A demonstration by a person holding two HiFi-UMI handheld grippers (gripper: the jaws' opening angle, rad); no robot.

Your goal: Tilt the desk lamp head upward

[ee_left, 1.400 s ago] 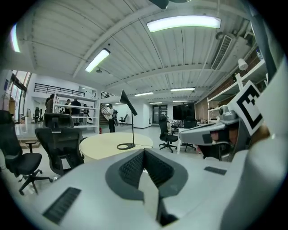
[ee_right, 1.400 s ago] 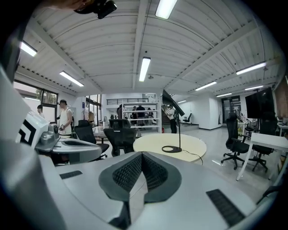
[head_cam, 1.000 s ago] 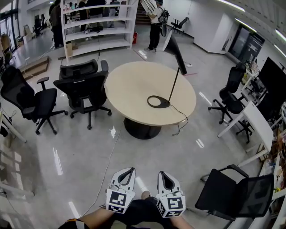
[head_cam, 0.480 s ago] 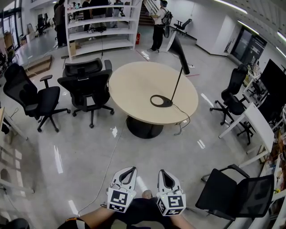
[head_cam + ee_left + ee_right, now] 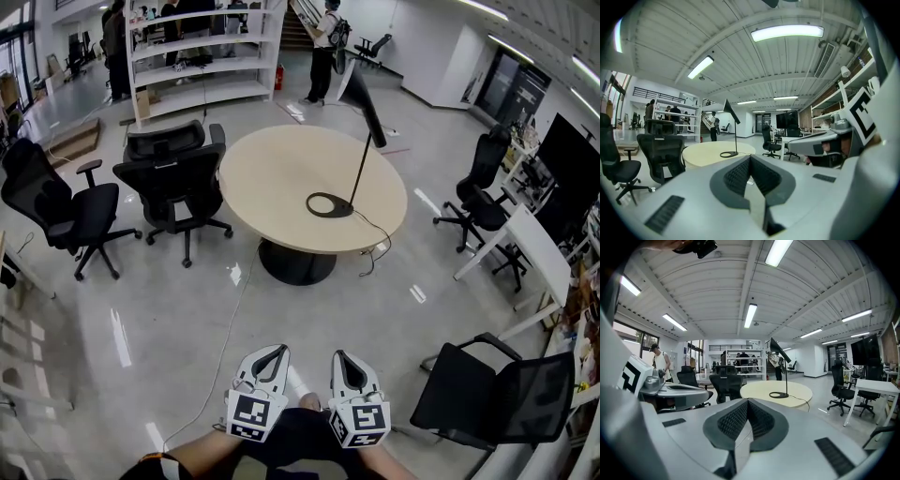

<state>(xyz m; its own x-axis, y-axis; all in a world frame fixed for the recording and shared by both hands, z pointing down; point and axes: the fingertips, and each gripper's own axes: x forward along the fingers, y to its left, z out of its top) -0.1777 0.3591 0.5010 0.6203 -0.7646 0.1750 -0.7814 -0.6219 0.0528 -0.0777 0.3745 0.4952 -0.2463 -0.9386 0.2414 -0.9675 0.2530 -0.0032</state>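
Currently: round worktop (image 5: 272, 178) sits far ahead. Desk lamp (image 5: 360, 171) stands on its right half, with a ring base and a slanted head. Left gripper (image 5: 277, 351) and right gripper (image 5: 339, 356) sit near, side by side, well apart from the lamp. Both sets of jaws are pressed together, nothing between.

We've got the round surface (image 5: 272, 169) in the middle of the frame, with the desk lamp (image 5: 366, 108) standing on its right part. Office chairs (image 5: 173, 178) sit just left of it, with a shelf unit (image 5: 202, 56) behind them at the upper left. Another chair (image 5: 497, 398) is at the lower right. Our left tool (image 5: 278, 352) and right tool (image 5: 337, 356) sit side by side at bottom centre, well apart from the surface.
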